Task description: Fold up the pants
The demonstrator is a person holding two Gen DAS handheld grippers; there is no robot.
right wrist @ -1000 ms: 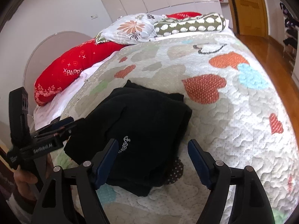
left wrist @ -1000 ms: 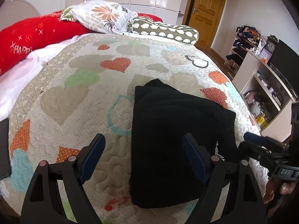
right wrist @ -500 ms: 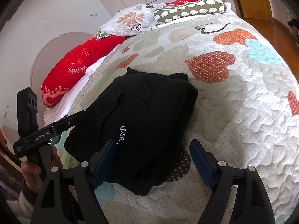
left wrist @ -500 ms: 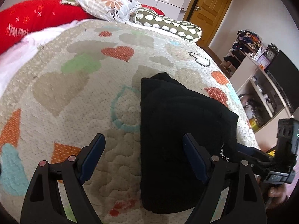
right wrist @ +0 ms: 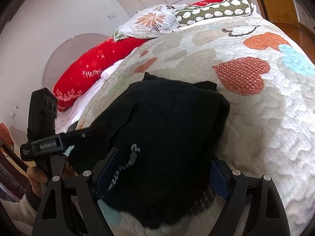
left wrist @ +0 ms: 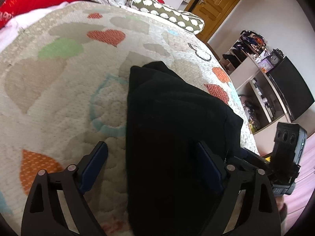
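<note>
Black pants (left wrist: pixel 173 129) lie folded into a thick bundle on a heart-patterned quilt (left wrist: pixel 59 90). In the right wrist view the pants (right wrist: pixel 157 129) show white lettering near the front edge. My left gripper (left wrist: pixel 153 167) is open, its jaws wide apart, the right finger over the pants' near left part and the left finger over bare quilt. My right gripper (right wrist: pixel 159 173) is open, its fingers straddling the near edge of the bundle. Each gripper shows in the other's view: the right one (left wrist: pixel 283 157) and the left one (right wrist: pixel 47 143).
Pillows lie at the head of the bed: a red one (right wrist: pixel 92 72), a floral one (right wrist: pixel 151 21) and a green bolster (right wrist: pixel 214 9). A shelf unit (left wrist: pixel 261 82) with a dark screen stands past the bed's right side, a wooden door (left wrist: pixel 214 5) behind.
Both grippers have moved forward and down toward the pants, which fill more of each view. Both stay open. The pants have not visibly moved.
</note>
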